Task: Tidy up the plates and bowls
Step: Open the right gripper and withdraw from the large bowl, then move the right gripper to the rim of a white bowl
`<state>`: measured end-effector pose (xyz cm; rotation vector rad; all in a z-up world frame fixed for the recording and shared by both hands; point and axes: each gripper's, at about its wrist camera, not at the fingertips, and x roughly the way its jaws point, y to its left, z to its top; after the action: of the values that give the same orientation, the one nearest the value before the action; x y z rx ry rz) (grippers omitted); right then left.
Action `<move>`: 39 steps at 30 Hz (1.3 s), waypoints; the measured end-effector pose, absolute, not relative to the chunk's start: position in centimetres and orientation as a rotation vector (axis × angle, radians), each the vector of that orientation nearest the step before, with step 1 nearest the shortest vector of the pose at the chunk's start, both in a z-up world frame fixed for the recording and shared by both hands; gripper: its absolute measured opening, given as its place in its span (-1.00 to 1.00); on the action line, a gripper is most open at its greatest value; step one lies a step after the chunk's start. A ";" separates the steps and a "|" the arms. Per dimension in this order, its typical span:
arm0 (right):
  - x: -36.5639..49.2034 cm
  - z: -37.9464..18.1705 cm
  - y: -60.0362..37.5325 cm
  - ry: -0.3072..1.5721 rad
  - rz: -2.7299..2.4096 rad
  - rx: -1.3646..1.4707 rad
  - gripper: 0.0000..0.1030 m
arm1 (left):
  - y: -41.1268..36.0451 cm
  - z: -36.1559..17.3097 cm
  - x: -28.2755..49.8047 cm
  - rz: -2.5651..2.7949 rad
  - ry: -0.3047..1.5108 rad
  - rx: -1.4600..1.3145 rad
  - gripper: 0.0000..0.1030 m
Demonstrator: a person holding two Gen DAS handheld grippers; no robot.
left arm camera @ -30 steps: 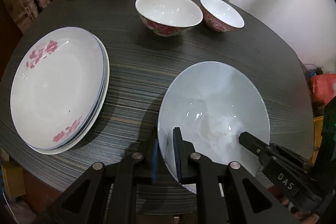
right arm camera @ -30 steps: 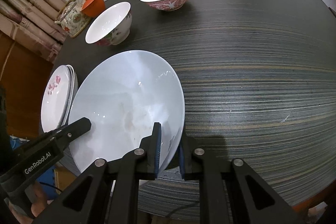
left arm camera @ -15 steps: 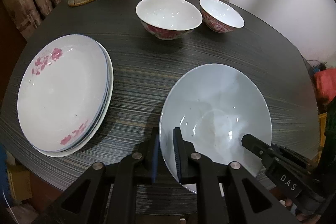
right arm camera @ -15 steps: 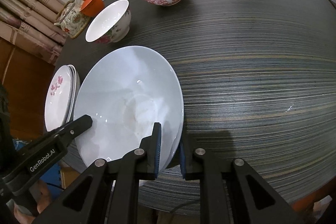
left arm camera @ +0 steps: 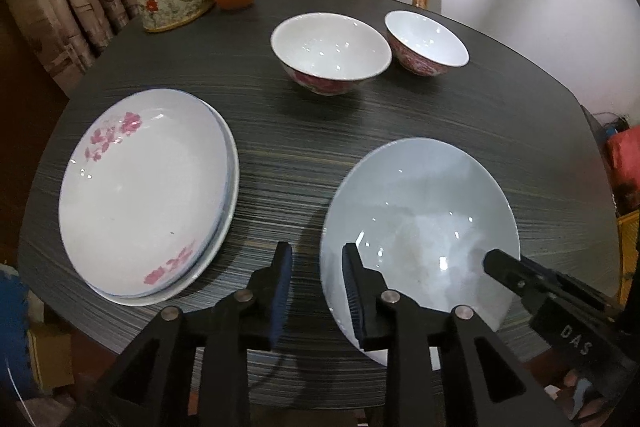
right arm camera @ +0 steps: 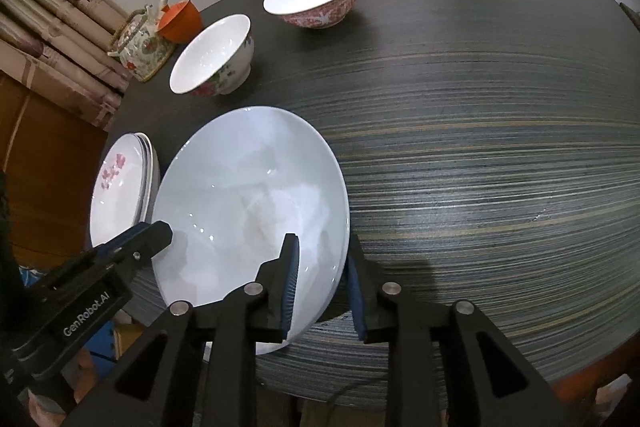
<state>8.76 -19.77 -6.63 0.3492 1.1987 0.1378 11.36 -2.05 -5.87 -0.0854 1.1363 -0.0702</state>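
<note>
Pale plate (left arm camera: 420, 211) sits right of the stacked floral plates (left arm camera: 144, 195); left gripper (left arm camera: 316, 287) and right gripper (right arm camera: 320, 279), clamped earlier, now straddle its rim, parted. Labels: "DAS", "GenRobot.AI".

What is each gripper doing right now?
Left gripper: open, fingers astride the pale plate rim.
Right gripper: open, astride the same rim.

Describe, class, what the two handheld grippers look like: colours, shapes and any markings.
Both are black, with angular fingers, blue ribbed pads and round silver pivot pins. The left gripper is printed "GenRobot.AI" in white; the right gripper reads "DAS". No cables or sleeves are visible.
</note>
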 end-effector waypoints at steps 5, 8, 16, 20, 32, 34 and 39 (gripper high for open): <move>9.3 -5.8 -20.0 1.196 0.131 0.349 -0.52 | -1.4 -5.2 11.5 -0.049 1.115 -0.082 -0.45; 9.4 -5.4 -19.9 1.182 0.127 0.338 -0.51 | -1.4 -4.9 11.6 -0.041 1.105 -0.068 -0.45; 10.3 -4.3 -20.7 1.153 0.107 0.326 -0.26 | -1.8 -4.3 11.8 -0.026 1.090 -0.027 -0.45; 10.8 -4.0 -21.2 1.148 0.096 0.314 -0.23 | -1.6 -4.1 12.1 -0.023 1.081 -0.017 -0.44; 14.0 -2.8 -20.2 1.181 0.164 0.284 -0.23 | 0.2 -3.3 14.8 0.005 1.074 0.009 -0.44; 14.6 -2.9 -19.8 1.193 0.177 0.274 -0.23 | 0.7 -3.4 15.6 0.003 1.080 0.002 -0.44; 16.4 -2.7 -18.4 1.205 0.209 0.226 -0.23 | 2.5 -3.5 17.7 -0.003 1.120 -0.076 -0.44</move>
<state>16.36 -18.36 -2.66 0.2261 1.2047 0.2086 17.65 2.53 -3.55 -0.0763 1.1203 -0.0034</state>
